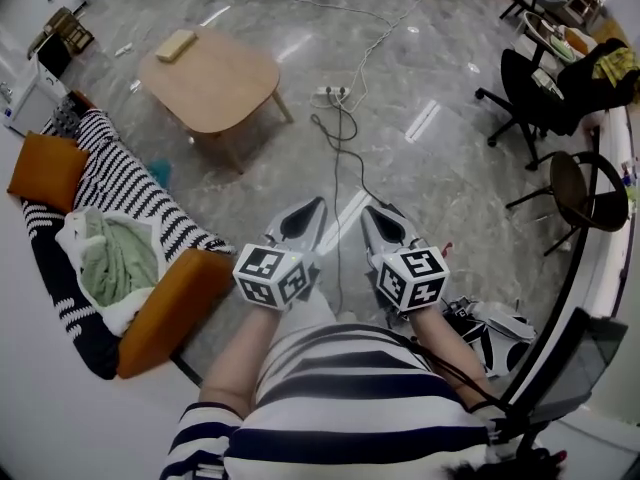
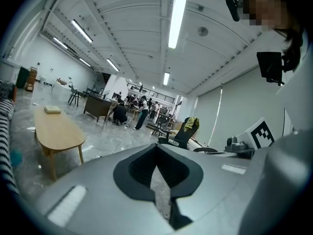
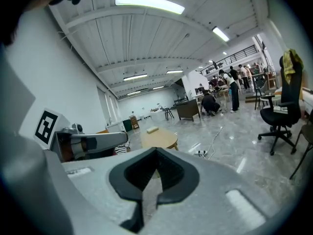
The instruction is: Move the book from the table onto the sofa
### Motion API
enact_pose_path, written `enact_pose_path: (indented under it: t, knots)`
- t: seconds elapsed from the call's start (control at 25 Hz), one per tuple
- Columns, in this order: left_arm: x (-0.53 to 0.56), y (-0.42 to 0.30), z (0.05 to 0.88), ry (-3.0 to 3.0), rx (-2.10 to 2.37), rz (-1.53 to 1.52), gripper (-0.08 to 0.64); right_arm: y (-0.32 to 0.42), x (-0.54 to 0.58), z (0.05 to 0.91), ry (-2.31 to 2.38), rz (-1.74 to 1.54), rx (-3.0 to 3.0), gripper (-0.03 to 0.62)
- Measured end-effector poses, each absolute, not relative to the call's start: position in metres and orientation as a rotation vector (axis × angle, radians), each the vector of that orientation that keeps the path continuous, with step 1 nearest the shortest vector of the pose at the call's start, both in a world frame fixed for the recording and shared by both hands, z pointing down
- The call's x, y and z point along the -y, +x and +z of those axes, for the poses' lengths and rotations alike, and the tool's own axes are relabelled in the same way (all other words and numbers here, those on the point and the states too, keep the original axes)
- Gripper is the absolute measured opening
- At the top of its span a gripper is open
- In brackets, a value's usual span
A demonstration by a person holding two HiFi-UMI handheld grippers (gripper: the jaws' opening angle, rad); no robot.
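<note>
A pale yellow book (image 1: 176, 45) lies on the far left corner of the low wooden table (image 1: 225, 93); it also shows as a small block (image 2: 52, 110) in the left gripper view and as a pale book (image 3: 152, 129) in the right gripper view. The striped sofa (image 1: 120, 183) runs along the left, with orange cushions and a green-white blanket on it. My left gripper (image 1: 318, 204) and right gripper (image 1: 366, 210) are held side by side close to my body, both shut and empty, pointing out over the floor, well short of the table.
A power strip and cables (image 1: 334, 98) lie on the grey floor between me and the table. Black office chairs (image 1: 535, 93) and a round stool (image 1: 585, 193) stand at the right. An orange cushion (image 1: 170, 308) sits at the sofa's near end. People stand far off (image 2: 142, 112).
</note>
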State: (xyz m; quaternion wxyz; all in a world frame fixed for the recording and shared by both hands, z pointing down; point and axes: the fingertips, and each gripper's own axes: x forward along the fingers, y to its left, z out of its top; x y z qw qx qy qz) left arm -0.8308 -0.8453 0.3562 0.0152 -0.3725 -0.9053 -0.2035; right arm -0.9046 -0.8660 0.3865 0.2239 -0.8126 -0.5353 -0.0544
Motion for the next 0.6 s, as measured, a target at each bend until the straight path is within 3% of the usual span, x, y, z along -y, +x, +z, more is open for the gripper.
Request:
enact_pose_path:
  t: [0.6]
  knots:
    - [0.709,-0.777,0.358,-1.135,2.838,-0.783,0.002,-0.851,0.721,0.384,-2.217,-0.162,1.528,0.002]
